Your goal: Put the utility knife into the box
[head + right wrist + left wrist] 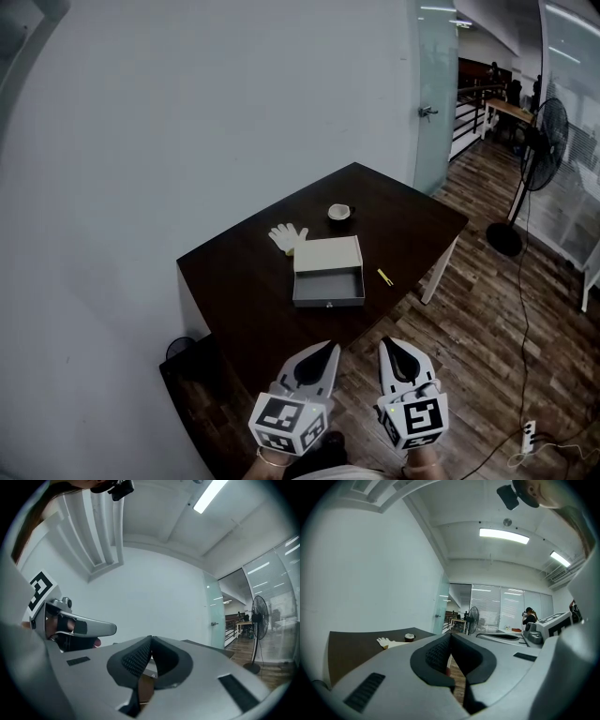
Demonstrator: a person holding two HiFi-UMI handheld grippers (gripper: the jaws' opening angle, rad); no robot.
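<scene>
- Both tools hang low in front of us, well apart from the work. The left hand-held gripper (328,352) has its jaws pressed together with nothing between them. The right hand-held gripper (388,348) is likewise fully closed and empty.
- The utility knife (384,277), a thin yellow sliver from here, lies flat on the dark table (234,272). It is at 3 o'clock of the box (328,289), near it but not touching, and close to the table's edge.
- The box sits open, its cavity facing up, so we judge nothing needs moving first. The gloves (288,236) at its 11 o'clock and the small bowl (339,213) at 12 o'clock are clear of our path.
- The step in hand looks like the approach. We should close in toward 12 o'clock until the knife sits under the right tool, which is on its side.
- We should part the right jaws before descending, then turn them to close across the handle's narrow width, near its middle.
- The knife is thin and lies flat, so we should come down square to the tabletop, or the pads may push it toward the edge.
- Once lifted, we carry it toward 9 o'clock and release it low inside the cavity.
</scene>
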